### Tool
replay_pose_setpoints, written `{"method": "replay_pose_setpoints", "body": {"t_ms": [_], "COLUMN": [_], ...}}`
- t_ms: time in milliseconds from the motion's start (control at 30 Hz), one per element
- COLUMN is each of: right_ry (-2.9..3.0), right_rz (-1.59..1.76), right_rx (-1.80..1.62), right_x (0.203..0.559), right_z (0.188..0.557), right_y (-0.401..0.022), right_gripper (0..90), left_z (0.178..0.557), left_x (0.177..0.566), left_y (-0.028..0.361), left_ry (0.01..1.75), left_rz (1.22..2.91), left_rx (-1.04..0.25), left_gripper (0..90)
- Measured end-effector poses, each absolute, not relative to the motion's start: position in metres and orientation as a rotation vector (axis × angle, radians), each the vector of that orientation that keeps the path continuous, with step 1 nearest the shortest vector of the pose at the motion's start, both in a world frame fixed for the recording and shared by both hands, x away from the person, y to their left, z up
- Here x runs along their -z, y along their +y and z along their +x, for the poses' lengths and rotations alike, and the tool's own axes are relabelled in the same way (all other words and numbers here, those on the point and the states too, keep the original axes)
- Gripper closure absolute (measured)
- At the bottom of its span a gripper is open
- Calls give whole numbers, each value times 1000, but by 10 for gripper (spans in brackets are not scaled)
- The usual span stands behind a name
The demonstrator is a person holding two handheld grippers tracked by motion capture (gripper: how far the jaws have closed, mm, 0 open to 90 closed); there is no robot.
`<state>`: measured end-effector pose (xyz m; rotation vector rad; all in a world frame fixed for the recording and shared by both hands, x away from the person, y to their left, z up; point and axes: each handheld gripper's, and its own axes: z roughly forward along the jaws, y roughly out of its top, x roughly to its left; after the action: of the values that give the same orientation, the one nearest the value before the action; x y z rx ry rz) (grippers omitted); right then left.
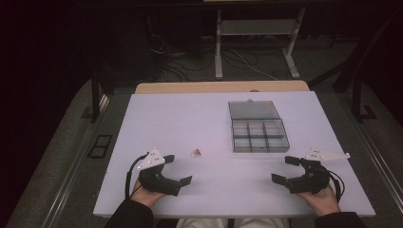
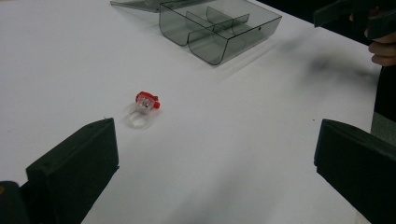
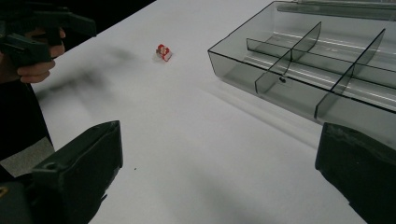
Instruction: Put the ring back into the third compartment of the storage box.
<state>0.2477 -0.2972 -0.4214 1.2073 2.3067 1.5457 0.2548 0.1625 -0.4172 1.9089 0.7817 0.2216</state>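
High view shows your left gripper (image 1: 178, 168) and right gripper (image 1: 284, 169) both spread wide, the red-topped ring (image 1: 196, 152) at one o'clock from the left, apart.

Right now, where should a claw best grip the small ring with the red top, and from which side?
Grip the red top, coming from above with the left claw, which is nearer. The ring lies flat, its clear band low against the white table, so the raised top probably offers more to pinch.
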Motion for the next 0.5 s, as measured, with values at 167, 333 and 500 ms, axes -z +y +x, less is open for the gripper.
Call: {"method": "replay_pose_setpoints", "body": {"t_ms": [167, 333, 500], "right_ry": [2311, 2310, 2311], "right_rz": [1204, 1215, 1213], "right_rx": [-1541, -1543, -1542], "right_x": [423, 423, 423], "right_z": [248, 247, 247], "right_y": [-298, -298, -299], "right_gripper": [7, 7, 7], "left_z": [255, 255, 255], "left_x": [414, 407, 400], "left_y": [163, 163, 162], "left_ry": [777, 773, 771], "left_rz": [1928, 1942, 1950], "left_rx": [-229, -244, -262], "left_gripper": [0, 0, 0]}}
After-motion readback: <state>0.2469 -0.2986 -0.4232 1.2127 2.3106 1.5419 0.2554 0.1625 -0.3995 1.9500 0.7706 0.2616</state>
